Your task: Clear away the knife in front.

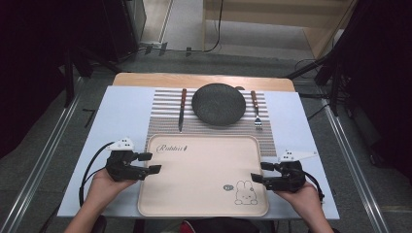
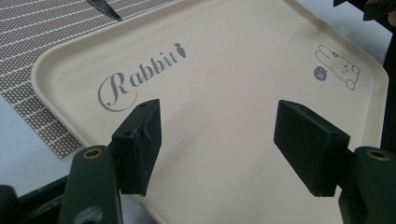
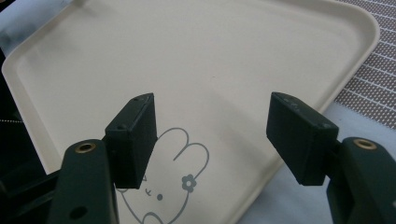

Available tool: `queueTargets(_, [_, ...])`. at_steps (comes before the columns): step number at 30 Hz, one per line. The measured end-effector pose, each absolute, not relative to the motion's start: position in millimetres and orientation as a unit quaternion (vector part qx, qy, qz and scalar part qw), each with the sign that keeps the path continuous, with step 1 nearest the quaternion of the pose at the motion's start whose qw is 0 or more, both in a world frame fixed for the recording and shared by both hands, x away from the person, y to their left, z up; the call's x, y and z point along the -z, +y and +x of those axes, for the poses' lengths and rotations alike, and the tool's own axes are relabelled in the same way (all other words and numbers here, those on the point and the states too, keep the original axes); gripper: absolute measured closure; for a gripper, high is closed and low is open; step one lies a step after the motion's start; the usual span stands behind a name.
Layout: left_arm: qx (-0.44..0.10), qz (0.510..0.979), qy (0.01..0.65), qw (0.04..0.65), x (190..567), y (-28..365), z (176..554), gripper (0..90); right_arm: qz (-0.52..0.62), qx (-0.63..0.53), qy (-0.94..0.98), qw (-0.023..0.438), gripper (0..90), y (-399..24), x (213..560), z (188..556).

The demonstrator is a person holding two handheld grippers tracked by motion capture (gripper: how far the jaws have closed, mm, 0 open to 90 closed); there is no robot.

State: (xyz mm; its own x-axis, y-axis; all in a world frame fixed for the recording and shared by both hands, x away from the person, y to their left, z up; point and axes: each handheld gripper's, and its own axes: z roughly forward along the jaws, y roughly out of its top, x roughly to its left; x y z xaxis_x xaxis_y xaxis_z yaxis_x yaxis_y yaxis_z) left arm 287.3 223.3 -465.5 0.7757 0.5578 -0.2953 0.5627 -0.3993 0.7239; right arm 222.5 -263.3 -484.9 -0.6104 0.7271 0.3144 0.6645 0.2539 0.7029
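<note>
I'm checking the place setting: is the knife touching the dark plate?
Apart. In the high view the knife lies on the striped mat left of the dark plate, with a strip of mat showing plainly between them.

One cream tray [image 1: 194, 194], one dark round plate [image 1: 218, 103], one knife [image 1: 182, 109], one fork [image 1: 255, 110], one striped placemat [image 1: 163, 116]. Two grippers: left gripper [image 1: 154, 163], right gripper [image 1: 256, 172], each with two black jaws.

Tray [image 1: 204, 170] lies before the mat [image 1: 165, 111] bearing knife [image 1: 181, 109], plate [image 1: 218, 104], fork [image 1: 255, 108].
</note>
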Motion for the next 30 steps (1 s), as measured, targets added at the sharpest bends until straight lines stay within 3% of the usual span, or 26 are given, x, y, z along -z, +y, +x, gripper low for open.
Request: queueTargets(30, [0.005,0.833,0.348,0.429,465.9,225.7,290.6,31.7,0.436,-0.423,0.794,0.032,32.4,-263.7,488.1,220.9])
